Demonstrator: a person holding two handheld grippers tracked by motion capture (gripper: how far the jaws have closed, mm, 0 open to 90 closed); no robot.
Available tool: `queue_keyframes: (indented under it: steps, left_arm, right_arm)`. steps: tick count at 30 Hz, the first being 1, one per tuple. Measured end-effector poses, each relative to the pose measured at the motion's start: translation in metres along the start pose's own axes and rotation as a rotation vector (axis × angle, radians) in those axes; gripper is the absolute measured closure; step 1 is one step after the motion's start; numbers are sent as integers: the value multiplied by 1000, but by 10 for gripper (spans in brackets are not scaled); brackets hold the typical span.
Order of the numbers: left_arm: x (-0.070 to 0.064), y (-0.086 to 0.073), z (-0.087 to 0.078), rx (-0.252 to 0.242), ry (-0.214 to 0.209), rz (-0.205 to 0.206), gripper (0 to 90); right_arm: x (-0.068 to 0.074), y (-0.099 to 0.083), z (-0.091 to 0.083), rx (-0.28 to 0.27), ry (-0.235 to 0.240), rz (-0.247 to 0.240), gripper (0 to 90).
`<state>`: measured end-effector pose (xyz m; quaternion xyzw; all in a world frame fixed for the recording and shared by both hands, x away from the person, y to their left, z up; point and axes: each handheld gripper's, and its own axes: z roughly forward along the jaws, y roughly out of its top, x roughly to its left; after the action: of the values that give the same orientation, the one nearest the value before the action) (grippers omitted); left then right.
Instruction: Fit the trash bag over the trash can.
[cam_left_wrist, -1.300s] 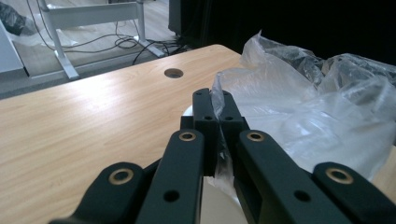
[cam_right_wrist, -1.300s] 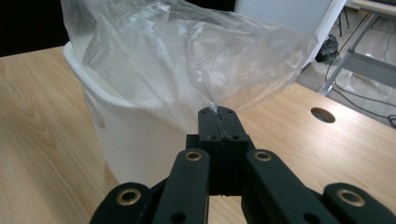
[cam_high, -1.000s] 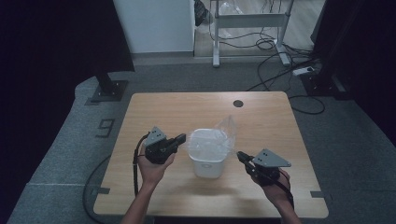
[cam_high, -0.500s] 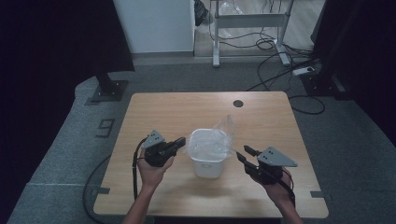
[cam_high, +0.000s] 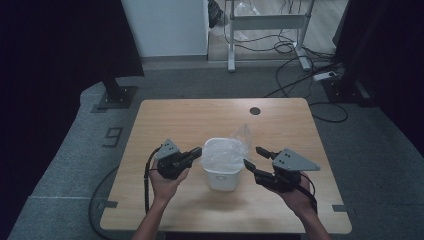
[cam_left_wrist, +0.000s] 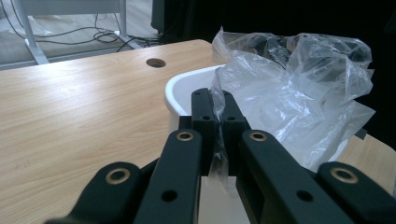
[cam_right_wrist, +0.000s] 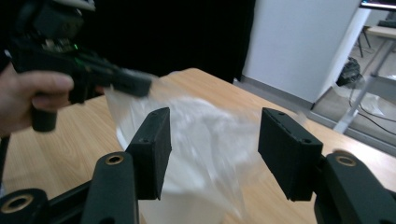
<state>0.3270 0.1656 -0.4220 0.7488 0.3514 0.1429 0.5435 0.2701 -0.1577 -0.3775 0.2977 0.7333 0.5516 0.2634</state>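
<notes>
Two black hand-held grippers, left gripper (cam_high: 196, 152) and right gripper (cam_high: 254, 159), each topped by a grey three-cornered plate, brass-ringed pivots, small screw holes, black cable trailing, bare forearms.

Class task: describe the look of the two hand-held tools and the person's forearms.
Both tools, the left tool and the right tool, are black with two flat jaws on linkages with brass-coloured pivots. Each carries a grey three-cornered plate and trails a black cable. The forearms are bare, with no sleeves in view.
</notes>
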Motion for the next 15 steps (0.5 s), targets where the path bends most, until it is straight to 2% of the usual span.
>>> queue_keyframes:
  steps: [4, 7, 12, 15]
  left_arm:
    - [0, 0, 0, -3, -6, 0, 882]
    - [-1, -1, 0, -6, -9, -2, 881]
    - [-1, -2, -1, -8, -13, -1, 880]
    - [-1, -3, -2, -9, -15, -4, 879]
  right_arm:
    - [2, 13, 15, 4, 33, 4, 438]
    - [5, 15, 27, 24, 45, 1, 440]
    - [10, 6, 45, 71, 63, 5, 452]
    - [8, -4, 52, 96, 81, 40, 456]
